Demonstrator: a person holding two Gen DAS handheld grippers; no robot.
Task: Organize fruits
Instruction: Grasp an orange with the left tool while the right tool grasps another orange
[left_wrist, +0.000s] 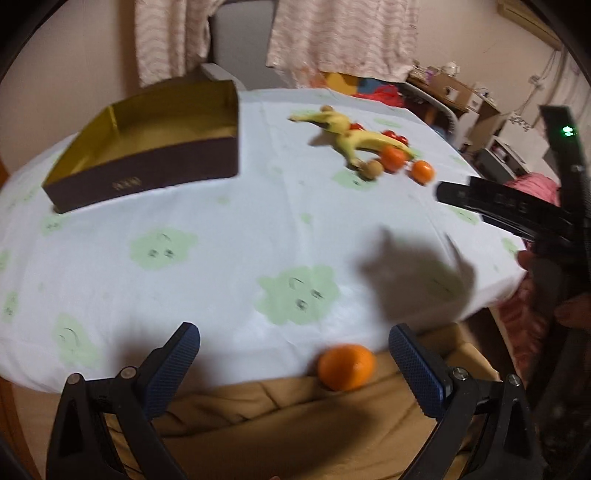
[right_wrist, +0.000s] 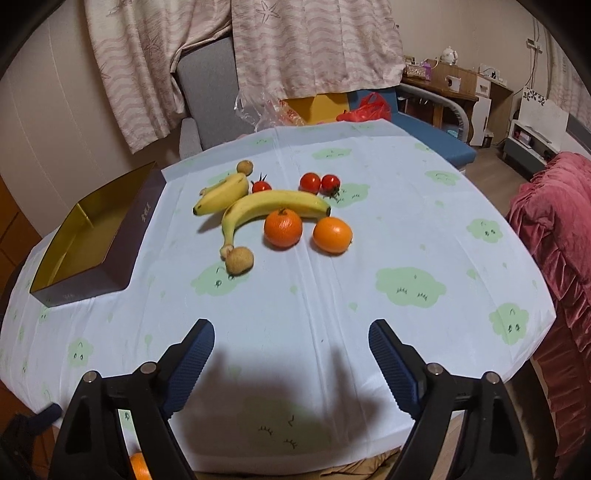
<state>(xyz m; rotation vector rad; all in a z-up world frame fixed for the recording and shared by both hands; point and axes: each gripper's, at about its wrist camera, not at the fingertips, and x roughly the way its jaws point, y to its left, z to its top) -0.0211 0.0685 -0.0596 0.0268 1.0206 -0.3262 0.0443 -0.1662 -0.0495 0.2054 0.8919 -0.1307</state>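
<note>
Orange fruit (right_wrist: 283, 228) sits beside the bananas (right_wrist: 273, 206) mid-table, well apart from the empty box (right_wrist: 85, 243), and both grippers, left (left_wrist: 293, 360) and right (right_wrist: 291, 356), hover spread and empty, so reaching and closing on one piece probably comes next.

The table (right_wrist: 424, 229) is covered with a pale blue cloth printed with green cloud shapes. Behind it hang cream curtains (right_wrist: 317, 44) with a pink wave pattern, and between them stands a grey chair (right_wrist: 207, 92). The walls (right_wrist: 461, 29) are plain beige. At the right there is a blue sofa (right_wrist: 432, 136), a wooden desk (right_wrist: 454, 85) with a white kettle (right_wrist: 450, 55) on it, and a low white cabinet (right_wrist: 532, 136). A dark pink blanket with frills (right_wrist: 554, 221) lies at the right edge. The floor (right_wrist: 491, 162) looks like wood. The light is warm and quite dim.
</note>
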